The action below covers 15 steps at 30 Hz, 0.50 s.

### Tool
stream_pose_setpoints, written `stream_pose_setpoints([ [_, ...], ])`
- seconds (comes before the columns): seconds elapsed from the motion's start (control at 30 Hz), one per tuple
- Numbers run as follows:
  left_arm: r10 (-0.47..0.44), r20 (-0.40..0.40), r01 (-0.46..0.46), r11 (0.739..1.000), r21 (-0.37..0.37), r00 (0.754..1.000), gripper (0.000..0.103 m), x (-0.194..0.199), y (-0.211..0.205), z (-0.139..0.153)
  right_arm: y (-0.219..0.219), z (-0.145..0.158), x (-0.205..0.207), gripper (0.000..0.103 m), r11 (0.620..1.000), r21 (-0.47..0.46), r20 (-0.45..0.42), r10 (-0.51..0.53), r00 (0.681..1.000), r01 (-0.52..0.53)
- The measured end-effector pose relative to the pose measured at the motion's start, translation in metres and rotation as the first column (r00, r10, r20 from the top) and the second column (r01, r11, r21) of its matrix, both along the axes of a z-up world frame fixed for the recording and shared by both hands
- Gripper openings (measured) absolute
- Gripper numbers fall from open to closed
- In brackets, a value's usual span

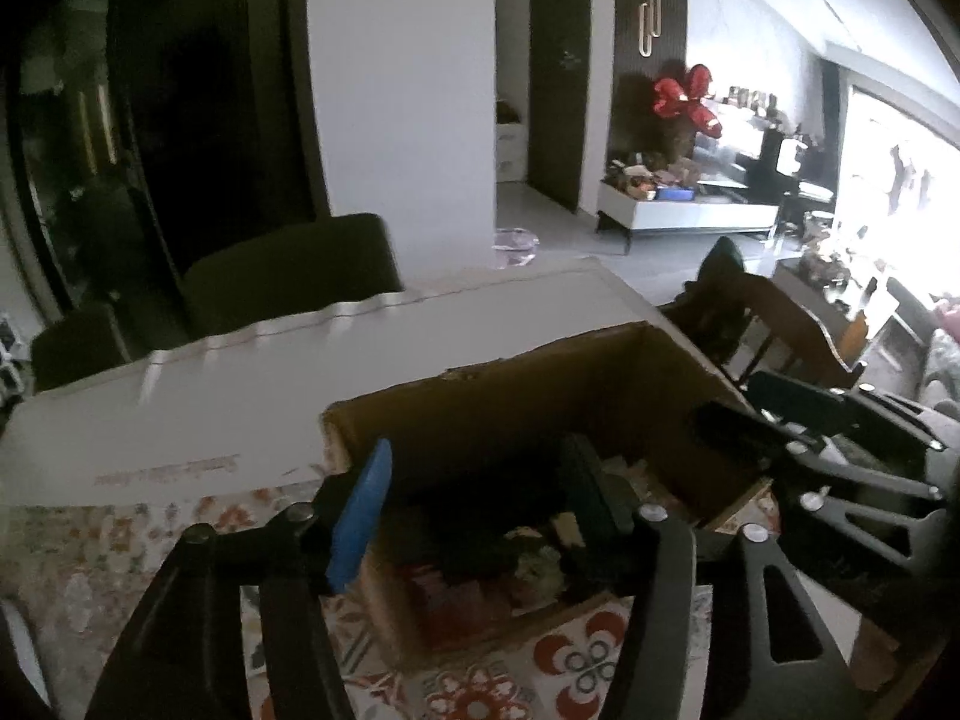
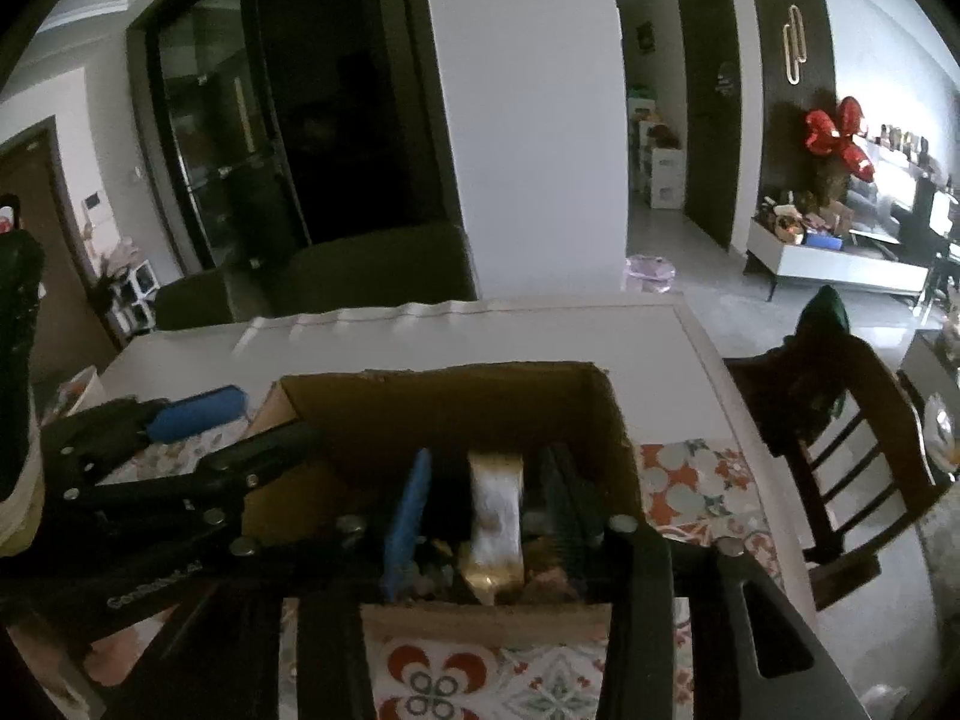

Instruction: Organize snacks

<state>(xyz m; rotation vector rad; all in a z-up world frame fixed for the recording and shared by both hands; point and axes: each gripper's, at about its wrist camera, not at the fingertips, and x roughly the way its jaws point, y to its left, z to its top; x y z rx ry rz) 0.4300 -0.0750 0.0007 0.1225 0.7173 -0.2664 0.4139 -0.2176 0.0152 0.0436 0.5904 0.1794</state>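
Note:
A brown cardboard box (image 1: 540,396) stands on a patterned tablecloth, with snack packets dim inside it (image 1: 528,564). My left gripper (image 1: 474,498) is open, its blue-padded finger (image 1: 360,516) outside the box's left wall and the other finger inside. In the right wrist view the box (image 2: 456,402) is just ahead. My right gripper (image 2: 486,498) hangs over the box with a white and gold snack packet (image 2: 495,531) between its fingers. The packet sits in the gap; whether the pads press on it is unclear. The left gripper (image 2: 198,420) shows at the box's left.
A white table (image 1: 210,396) extends behind the box, with a floral tablecloth (image 1: 576,666) under it. Dark chairs stand behind the table (image 1: 288,264) and a wooden chair to the right (image 2: 840,420). A white pillar (image 2: 528,120) rises beyond.

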Motion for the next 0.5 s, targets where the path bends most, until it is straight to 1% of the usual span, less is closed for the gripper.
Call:
stream_pose_setpoints([
  [0.1,0.027,0.038,-0.028,0.999,0.029,0.999,0.064,-0.017,0.003,0.005,-0.001,0.002,-0.012,0.042,1.0,-0.002,0.005,-0.013,1.0,0.013],
  [0.17,0.042,0.065,-0.044,0.998,0.035,0.997,0.067,-0.032,0.006,0.01,-0.001,0.003,-0.023,0.05,1.0,-0.007,0.017,-0.022,1.0,0.022],
  [0.3,0.063,0.104,-0.067,0.997,0.039,0.993,0.071,-0.059,0.015,0.016,0.002,0.006,-0.048,0.058,0.999,-0.024,0.046,-0.047,0.998,0.048],
  [0.37,0.074,0.13,-0.081,0.996,0.046,0.989,0.074,-0.075,0.019,0.018,0.003,0.007,-0.063,0.063,0.998,-0.023,0.059,-0.054,0.997,0.055],
  [0.5,0.087,0.171,-0.095,0.995,0.036,0.981,0.079,-0.105,0.029,0.022,0.007,0.009,-0.092,0.07,0.997,-0.028,0.09,-0.073,0.993,0.076],
])
